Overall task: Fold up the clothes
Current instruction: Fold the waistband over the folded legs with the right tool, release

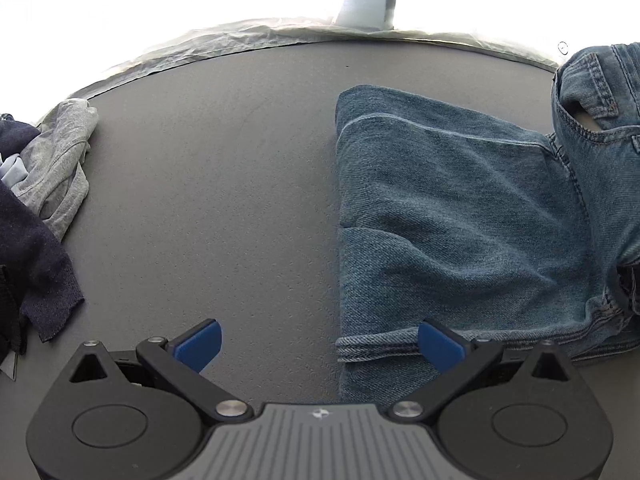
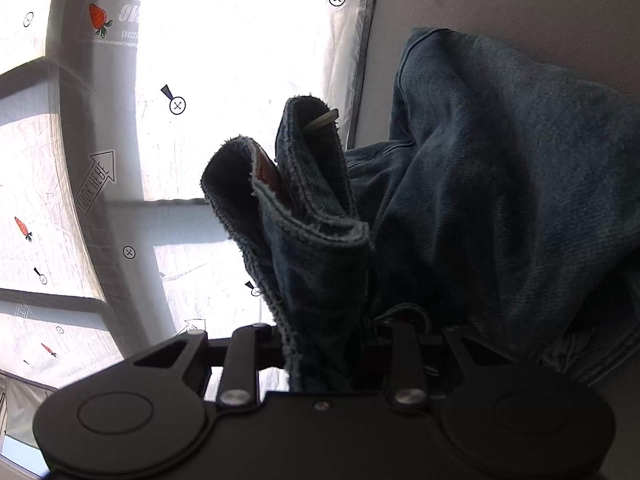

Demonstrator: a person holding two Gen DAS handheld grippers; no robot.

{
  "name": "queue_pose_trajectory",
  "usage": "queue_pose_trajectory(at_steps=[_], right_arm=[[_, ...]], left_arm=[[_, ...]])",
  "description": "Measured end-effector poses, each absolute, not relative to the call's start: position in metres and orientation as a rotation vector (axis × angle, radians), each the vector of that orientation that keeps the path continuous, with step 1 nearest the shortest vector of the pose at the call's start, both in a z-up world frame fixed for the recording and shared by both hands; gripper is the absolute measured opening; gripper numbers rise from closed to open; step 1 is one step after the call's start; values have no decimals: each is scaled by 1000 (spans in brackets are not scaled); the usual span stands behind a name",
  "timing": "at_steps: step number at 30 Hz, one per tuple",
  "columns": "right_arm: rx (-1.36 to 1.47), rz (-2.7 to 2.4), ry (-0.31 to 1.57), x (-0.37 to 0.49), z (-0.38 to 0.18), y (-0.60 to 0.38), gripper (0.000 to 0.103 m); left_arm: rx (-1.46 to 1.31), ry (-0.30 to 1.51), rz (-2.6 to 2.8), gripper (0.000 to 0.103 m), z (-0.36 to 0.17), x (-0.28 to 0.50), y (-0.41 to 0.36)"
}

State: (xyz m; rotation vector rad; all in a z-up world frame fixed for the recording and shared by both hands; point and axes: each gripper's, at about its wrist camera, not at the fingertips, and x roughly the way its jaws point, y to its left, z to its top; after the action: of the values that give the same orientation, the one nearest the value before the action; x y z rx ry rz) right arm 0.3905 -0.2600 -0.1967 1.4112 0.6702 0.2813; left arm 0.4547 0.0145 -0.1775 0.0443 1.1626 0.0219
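**Grey table, jeans half folded**

Grey table (image 1: pixel 240 184) under my left gripper (image 1: pixel 318 346), fingers apart, empty. Jeans (image 1: pixel 460 216) lie to its right, hem touching the right finger. My right gripper (image 2: pixel 332 356) clamps the waistband (image 2: pixel 304 216), lifted, nearer the unfolded end.

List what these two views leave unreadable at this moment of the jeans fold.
- Right gripper fingers: right wrist view, buried in the jeans.
- Jeans waistband end: left wrist view, cut off by the right edge.
- Clothes pile: left wrist view, cropped at left.
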Motion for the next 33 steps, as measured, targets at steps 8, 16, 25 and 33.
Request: queue_pose_trajectory(at_steps=[8, 16, 25, 33], right_arm=[[1135, 282, 820, 412, -159, -209, 45], [1169, 324, 904, 429, -149, -181, 58], [1298, 431, 927, 449, -140, -164, 66], [1382, 514, 885, 442, -136, -156, 27]], left_arm=[[-40, 1178, 24, 103, -187, 452, 18], [-85, 1178, 59, 103, -185, 447, 17], [-84, 1184, 88, 103, -184, 439, 15], [-69, 1180, 99, 103, -180, 436, 12]])
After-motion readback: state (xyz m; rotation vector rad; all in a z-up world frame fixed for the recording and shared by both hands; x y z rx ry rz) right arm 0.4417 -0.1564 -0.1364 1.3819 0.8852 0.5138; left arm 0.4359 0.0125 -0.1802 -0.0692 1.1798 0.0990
